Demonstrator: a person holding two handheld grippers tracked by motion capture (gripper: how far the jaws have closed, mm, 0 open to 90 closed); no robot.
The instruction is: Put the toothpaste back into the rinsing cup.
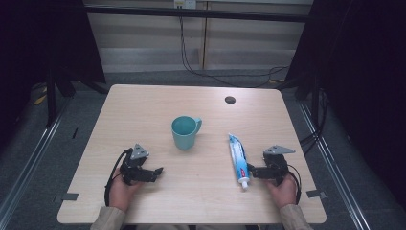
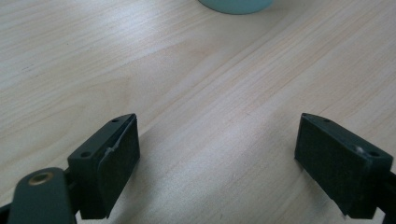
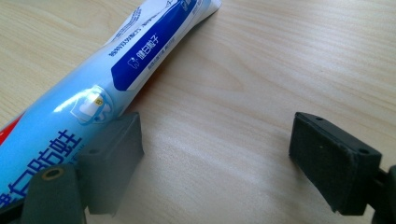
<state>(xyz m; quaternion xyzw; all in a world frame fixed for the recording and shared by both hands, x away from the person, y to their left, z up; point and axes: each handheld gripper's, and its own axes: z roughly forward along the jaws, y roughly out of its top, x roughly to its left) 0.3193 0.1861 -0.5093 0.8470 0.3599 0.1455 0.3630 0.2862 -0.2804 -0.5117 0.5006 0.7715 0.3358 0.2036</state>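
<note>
Resting low on the near-left part of the wooden table [image 1: 143, 105], left gripper [image 1: 158, 170] held in the person's left hand [image 1: 119, 189], jaws spread wide with nothing between them; in the left gripper view only bare wood grain between the two black pads [image 2: 116, 158], and the base of the teal mug [image 2: 236, 4] at the top edge. Standing upright near the table's middle, teal mug [image 1: 185, 132], handle turned toward the right, well apart from both grippers. Lying flat to the right of the mug, blue-and-white toothpaste tube [image 1: 238, 157], long axis running away from the person, white cap at the near end, crimped tail at the far end. Set just beside the tube's cap end, right gripper [image 1: 250, 168] in the right hand [image 1: 283, 190], jaws parted wide and holding nothing; in the right gripper view the toothpaste tube [image 3: 93, 93] passing over and behind one black pad [image 3: 112, 154], outside the gap, bare table between the pads. Judged step: approach to the tube, grasp not yet made. Next move, as judged: shift of the right gripper sideways toward the tube so that its body sits between the pads, then closure across the tube's width, near the firmer cap end rather than the soft middle. Likely destination the mug, though not certain from these views. Risk: tube pushed or rolled aside by the nearer pad
</note>
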